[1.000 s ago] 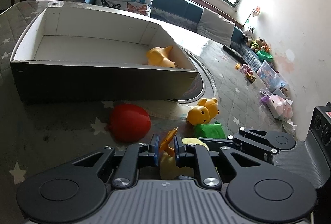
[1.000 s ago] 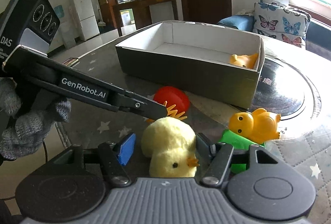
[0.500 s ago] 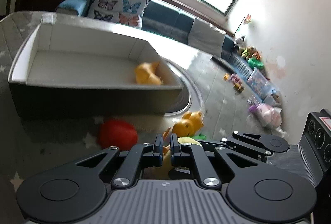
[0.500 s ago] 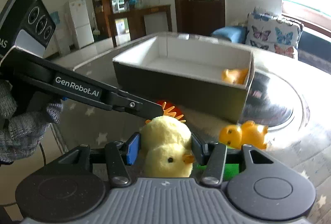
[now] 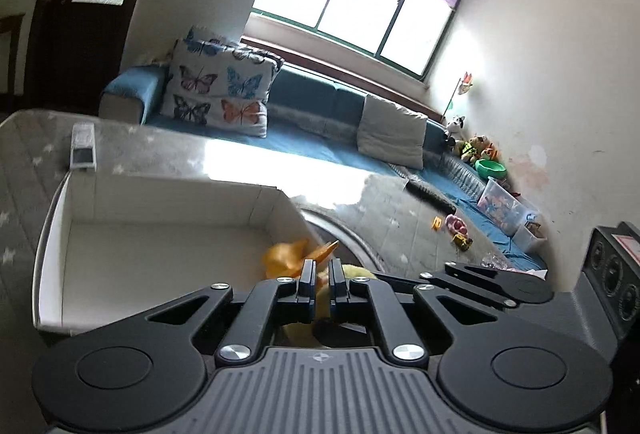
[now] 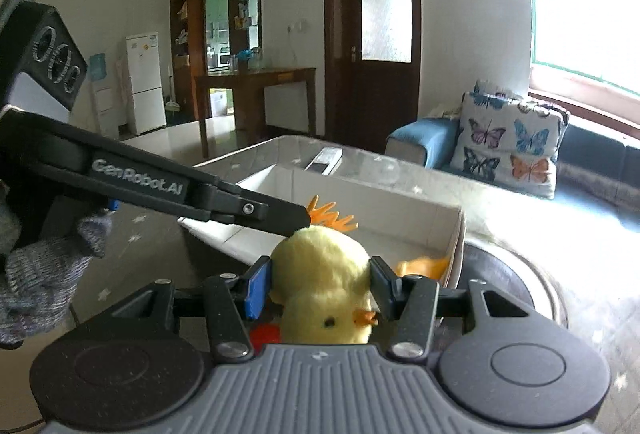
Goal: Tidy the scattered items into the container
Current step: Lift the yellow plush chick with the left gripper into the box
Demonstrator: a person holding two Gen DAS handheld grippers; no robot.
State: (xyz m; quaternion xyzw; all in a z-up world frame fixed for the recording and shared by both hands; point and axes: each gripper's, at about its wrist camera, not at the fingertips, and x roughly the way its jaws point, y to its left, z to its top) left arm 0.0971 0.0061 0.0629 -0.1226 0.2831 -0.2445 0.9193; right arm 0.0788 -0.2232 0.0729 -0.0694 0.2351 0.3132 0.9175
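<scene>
Currently we hold one fluffy yellow plush chick [image 6: 324, 286] with both tools. Our right gripper [image 6: 320, 284] has its fingers spread about as wide as the chick's body and pressed against both flanks, blue pad [image 6: 256, 288] on one side, dark pad on the other; the toy hangs head toward the camera, with black bead eye and orange beak showing. Our left gripper [image 5: 321, 284] is nearly closed, fingers a narrow slot apart, pinching the chick's orange felt feet [image 6: 330, 215]; the right view shows that tip clamped on them just above the yellow body.

Below the chick a red rounded toy [image 6: 264, 334] shows in part, lying on the grey star-print tablecloth [image 6: 132, 234] outside the box.

Just beyond stands the shallow cardboard box with white inside [image 5: 80, 234], near the table's middle. The chick hangs above its near right corner, apparently over the rim. In that same corner lies an orange rubber duck-like toy [image 5: 286, 258], blurred here, already put away.

Progress, as we judge it: one item boxed, the chick about to go in, the red toy left; anything else on the table is hidden by the grippers.

Farther off, a grey remote-like object [image 5: 83, 149] sits at the tablecloth's far edge, then a blue sofa [image 5: 320, 113] with a butterfly-print cushion [image 5: 220, 93].
</scene>
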